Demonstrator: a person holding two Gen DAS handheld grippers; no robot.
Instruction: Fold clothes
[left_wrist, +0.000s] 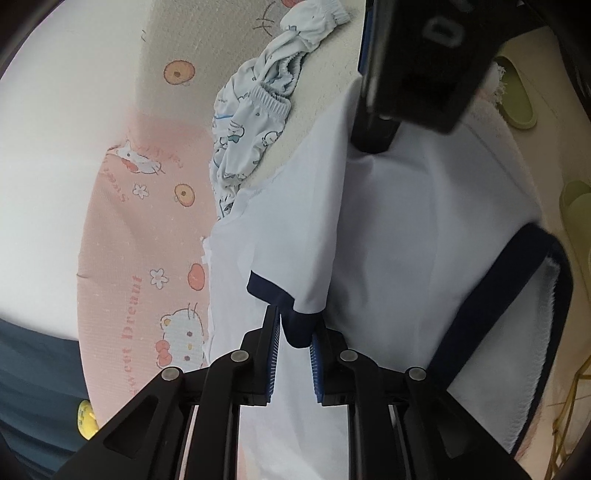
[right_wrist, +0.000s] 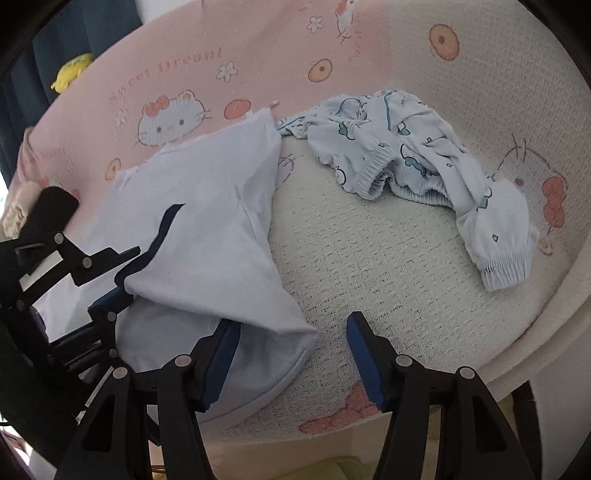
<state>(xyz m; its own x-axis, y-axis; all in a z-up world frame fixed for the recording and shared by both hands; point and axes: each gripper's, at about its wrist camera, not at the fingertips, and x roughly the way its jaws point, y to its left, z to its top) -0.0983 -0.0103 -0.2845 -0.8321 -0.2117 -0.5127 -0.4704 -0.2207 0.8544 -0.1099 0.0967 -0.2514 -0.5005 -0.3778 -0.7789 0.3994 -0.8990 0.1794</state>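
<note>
On the pink-and-cream cartoon-printed bed mat (right_wrist: 388, 258), a white short-sleeved T-shirt with navy trim (right_wrist: 207, 221) is lying partly folded.

The left gripper (left_wrist: 295, 332) is pinching the shirt's navy sleeve cuff (left_wrist: 291, 317) between its blue-padded fingers (left_wrist: 271, 354), holding the sleeve over the shirt body. The right gripper (right_wrist: 291, 354) is hovering with its jaws spread wide apart, gripping nothing, one finger touching the shirt's folded edge near the mat's front rim. Crumpled pale blue cartoon-print pyjama trousers (right_wrist: 417, 166) are lying just beyond the shirt, nearly touching its hem.
</note>
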